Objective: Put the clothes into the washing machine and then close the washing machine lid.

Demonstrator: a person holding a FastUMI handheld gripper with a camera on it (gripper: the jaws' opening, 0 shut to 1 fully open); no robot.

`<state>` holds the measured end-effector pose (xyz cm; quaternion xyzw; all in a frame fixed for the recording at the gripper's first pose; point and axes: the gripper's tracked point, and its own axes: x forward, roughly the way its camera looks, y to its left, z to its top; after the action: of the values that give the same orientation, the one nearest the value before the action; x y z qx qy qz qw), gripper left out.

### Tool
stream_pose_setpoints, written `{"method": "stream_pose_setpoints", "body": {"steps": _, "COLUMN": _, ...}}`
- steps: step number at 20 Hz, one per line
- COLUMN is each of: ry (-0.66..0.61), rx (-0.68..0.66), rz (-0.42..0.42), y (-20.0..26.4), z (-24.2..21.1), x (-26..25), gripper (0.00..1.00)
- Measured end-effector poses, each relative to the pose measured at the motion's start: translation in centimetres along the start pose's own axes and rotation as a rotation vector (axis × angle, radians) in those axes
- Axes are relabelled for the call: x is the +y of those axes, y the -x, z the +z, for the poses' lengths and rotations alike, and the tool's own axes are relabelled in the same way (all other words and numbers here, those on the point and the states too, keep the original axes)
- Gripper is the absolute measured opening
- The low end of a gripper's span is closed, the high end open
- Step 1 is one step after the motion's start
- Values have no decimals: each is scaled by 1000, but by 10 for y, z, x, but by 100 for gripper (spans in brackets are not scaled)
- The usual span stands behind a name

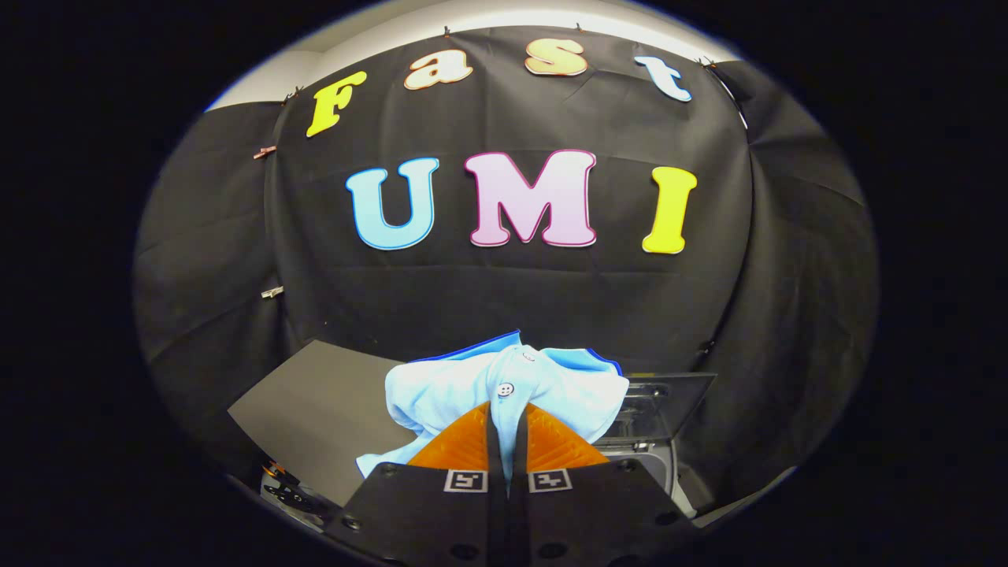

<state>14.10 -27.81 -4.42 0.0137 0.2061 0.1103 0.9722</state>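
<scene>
Fingers [508,429] pressed nearly together, pinching fold of pale blue shirt [504,390]. Shirt bunched just ahead of fingers, held up, white button showing, dark blue trim on far edge. Beyond, right: washing machine [657,441], clear lid [669,402] raised. Left: dark table [315,409].

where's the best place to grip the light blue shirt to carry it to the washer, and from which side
Where the gripper is shut on it now: the button strip of the light blue shirt, pinched from the near side. That fold is thick, both fingers press on it, and the cloth drapes evenly to both sides. The washing machine, lid up, sits just beyond.
</scene>
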Motion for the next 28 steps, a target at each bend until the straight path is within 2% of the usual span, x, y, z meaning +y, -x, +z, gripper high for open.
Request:
{"method": "stream_pose_setpoints", "body": {"steps": 5, "ry": 25, "rx": -3, "rz": 17, "y": 2, "z": -4, "x": -54, "gripper": 4}}
{"method": "stream_pose_setpoints", "body": {"steps": 9, "ry": 24, "rx": 34, "rz": 21, "y": -6, "z": -30, "x": -92, "gripper": 4}}
{"method": "stream_pose_setpoints", "body": {"steps": 18, "ry": -21, "rx": 208, "rz": 25, "y": -48, "z": -147, "x": -132, "gripper": 4}}
{"method": "stream_pose_setpoints", "body": {"steps": 28, "ry": -33, "rx": 380, "rz": 24, "y": -84, "z": -221, "x": -151, "gripper": 5}}
